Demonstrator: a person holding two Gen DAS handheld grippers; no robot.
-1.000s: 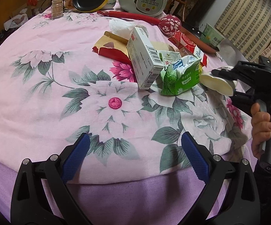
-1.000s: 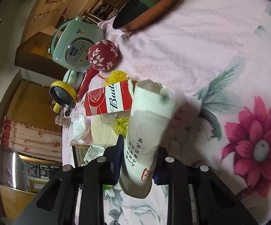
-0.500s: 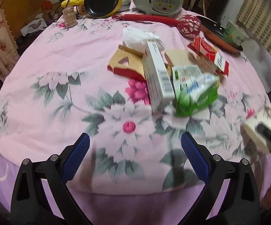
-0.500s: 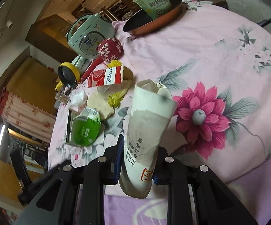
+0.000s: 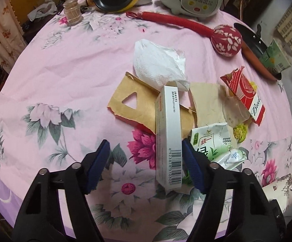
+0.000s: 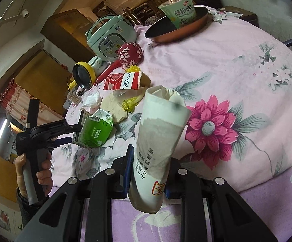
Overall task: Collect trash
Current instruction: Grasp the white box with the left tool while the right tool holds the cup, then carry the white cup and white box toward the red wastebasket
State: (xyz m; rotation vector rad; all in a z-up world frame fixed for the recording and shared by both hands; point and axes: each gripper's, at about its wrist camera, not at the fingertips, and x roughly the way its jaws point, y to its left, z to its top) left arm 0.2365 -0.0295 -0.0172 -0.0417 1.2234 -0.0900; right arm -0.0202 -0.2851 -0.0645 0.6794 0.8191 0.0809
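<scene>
on the pink table [image 5: 65, 64] the left gripper [image 5: 146, 161] has been closing its fingers around a white box [image 5: 168, 133]; the left pad stands clear, so it isn't gripped. far of it lie brown card [image 5: 133, 104] and a tissue [image 5: 158, 64]. right beside the box crowds a green carton [image 5: 210, 141], then a red pack [image 5: 244, 94]. the right gripper [image 6: 148, 171] is clenched on a paper cup [image 6: 158, 145], near edge.

Soft indoor light, sharp centre, fisheye-warped dark corners.
</scene>
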